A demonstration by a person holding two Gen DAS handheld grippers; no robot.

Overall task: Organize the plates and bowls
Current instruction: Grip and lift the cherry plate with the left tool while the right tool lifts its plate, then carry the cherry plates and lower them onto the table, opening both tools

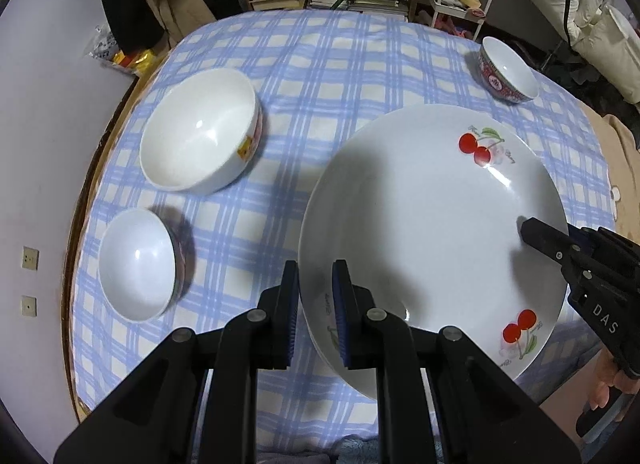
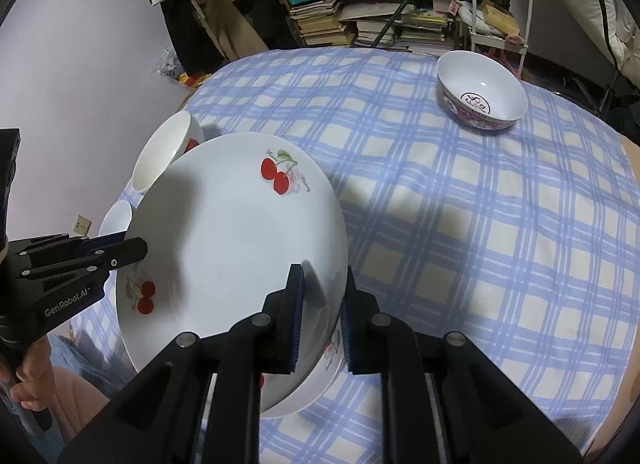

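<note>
1. You've got the cherry plate (image 1: 432, 224) carried between both tools, lifted clear above the checked tablecloth (image 1: 320, 76). In the right wrist view a second cherry-printed dish (image 2: 316, 376) peeks out directly under it, so I'd judge you're either lifting off a stack or setting onto one; which, I can't tell.
2. Your left gripper (image 1: 314, 316) has its tongs narrowed onto the plate's near-left rim, and your right gripper (image 2: 322, 316) is nipped the same way on the opposite rim. Two grips on opposite edges keep a wide, slick dish level.
3. Left of the plate sits the large white bowl (image 1: 200, 128), with a yellow-and-red print on its side too blurred to read.
4. Nearer you, also left of the plate, stands the small white bowl (image 1: 136, 264).
5. Beyond the plate's far right rim, well apart, waits the pink-patterned bowl (image 2: 480, 96), with a round dark emblem inside that I can't read.
6. Writing: "GenRobot.AI" shows on your left tool, "DAS" on the right.
</note>
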